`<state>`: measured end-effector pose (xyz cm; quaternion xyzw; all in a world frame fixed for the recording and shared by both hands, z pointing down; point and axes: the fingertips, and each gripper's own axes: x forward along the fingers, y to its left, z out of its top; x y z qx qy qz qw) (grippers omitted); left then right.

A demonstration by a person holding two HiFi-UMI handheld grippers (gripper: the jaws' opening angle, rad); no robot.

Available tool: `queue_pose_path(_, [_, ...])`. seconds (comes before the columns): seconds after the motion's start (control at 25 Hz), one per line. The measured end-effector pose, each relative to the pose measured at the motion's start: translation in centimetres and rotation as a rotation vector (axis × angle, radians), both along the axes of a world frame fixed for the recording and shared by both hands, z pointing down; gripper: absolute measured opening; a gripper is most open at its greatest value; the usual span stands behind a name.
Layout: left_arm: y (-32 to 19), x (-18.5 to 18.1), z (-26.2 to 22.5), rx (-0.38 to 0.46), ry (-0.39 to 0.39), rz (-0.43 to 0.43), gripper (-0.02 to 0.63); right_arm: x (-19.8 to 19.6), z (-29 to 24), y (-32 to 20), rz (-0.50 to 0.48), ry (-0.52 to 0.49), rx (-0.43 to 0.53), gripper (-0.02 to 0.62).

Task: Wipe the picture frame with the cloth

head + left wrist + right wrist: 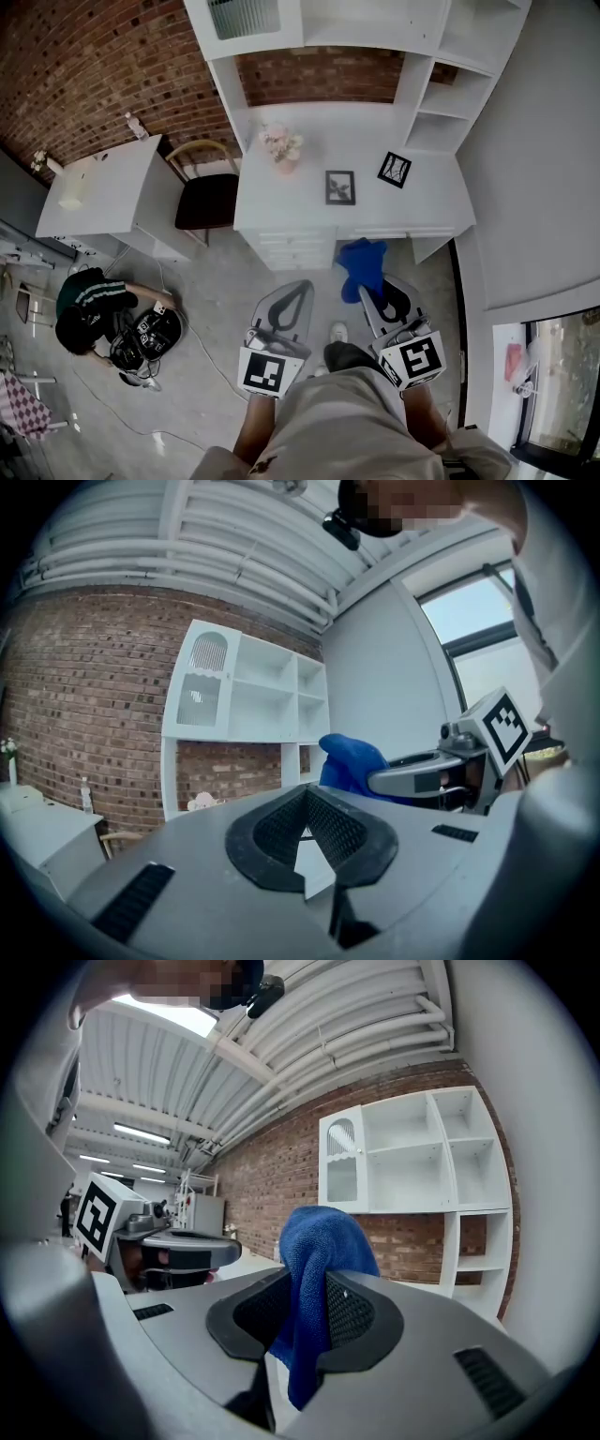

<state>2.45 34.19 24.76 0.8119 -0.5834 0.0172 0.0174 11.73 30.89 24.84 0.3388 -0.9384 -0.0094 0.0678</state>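
Observation:
A small dark picture frame stands on the white desk, and a second black frame stands tilted to its right. My right gripper is shut on a blue cloth, which drapes over and between its jaws. It is held in front of the desk drawers, short of the frames. My left gripper is level with it to the left, shut and holding nothing. Each gripper shows in the other's view: the right gripper with the cloth, and the left gripper.
A pot of pink flowers stands on the desk's left part. White shelves rise above the desk. A dark chair and a white side table stand to the left. A person crouches on the floor among cables.

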Motion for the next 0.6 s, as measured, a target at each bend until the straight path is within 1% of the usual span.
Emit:
queue_pose_path(0.4, [-7.1, 0.2, 1.1, -0.026, -0.008, -0.004, 0.003, 0.4, 1.1, -7.3, -0.014, -0.002, -0.028, 0.084])
queue_pose_path(0.6, [-10.0, 0.5, 1.8, -0.061, -0.007, 0.014, 0.003, 0.9, 1.3, -10.3, -0.002, 0.002, -0.061, 0.085])
